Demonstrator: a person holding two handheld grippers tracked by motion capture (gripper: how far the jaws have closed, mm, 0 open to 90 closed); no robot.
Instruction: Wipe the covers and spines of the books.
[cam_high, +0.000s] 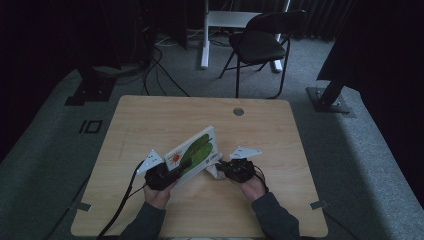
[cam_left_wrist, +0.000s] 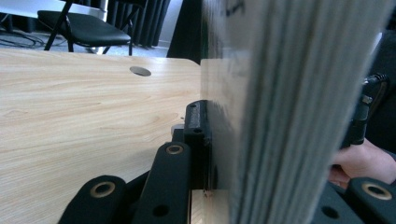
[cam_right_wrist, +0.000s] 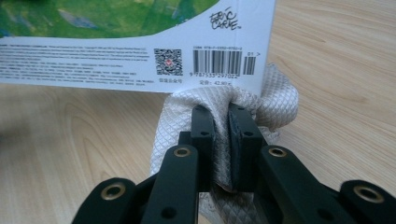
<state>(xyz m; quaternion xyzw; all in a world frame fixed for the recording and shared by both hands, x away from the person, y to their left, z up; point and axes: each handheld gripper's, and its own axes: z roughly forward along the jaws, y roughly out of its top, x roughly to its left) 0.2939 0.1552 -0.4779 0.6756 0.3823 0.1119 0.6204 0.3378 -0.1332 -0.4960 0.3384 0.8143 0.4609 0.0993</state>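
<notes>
The book (cam_high: 194, 152) stands tilted on its edge near the middle of the wooden desk (cam_high: 150, 115), a little toward the person's side, its cover with green leaves and a small orange sun facing up and toward the left tongs (cam_high: 172, 172). Those tongs are clamped on the book's near lower corner; in the left gripper view one black jaw lies flat against the cover while the block of page edges (cam_left_wrist: 289, 116) rises close in front of the camera, blurred, hiding the other jaw. The left hand (cam_high: 159, 192) grips the tool from below, and its cable runs off over the near edge of the desk.

The right tongs (cam_high: 223, 167) sit just beside the book's right end. They are squeezed narrow on a bunched white cloth (cam_right_wrist: 187, 135) with a fine diamond weave; in the right gripper view the cloth bulges out around both jaws and its top fold presses against the book's lower edge, right under the barcode (cam_right_wrist: 217, 61) and the small square code (cam_right_wrist: 167, 61) on the white strip of the back cover. Above that strip the cover turns green. In the high view the cloth (cam_high: 215, 172) shows as a pale lump lying on the desk between the book and the right tongs. The right hand (cam_high: 252, 187) holds its tool from the near side, a dark sleeve behind it.

A round hole (cam_high: 238, 111) sits in the desk near the far edge, well apart from the book. Beyond the desk a black folding chair (cam_high: 265, 42) stands on the grey carpet.
</notes>
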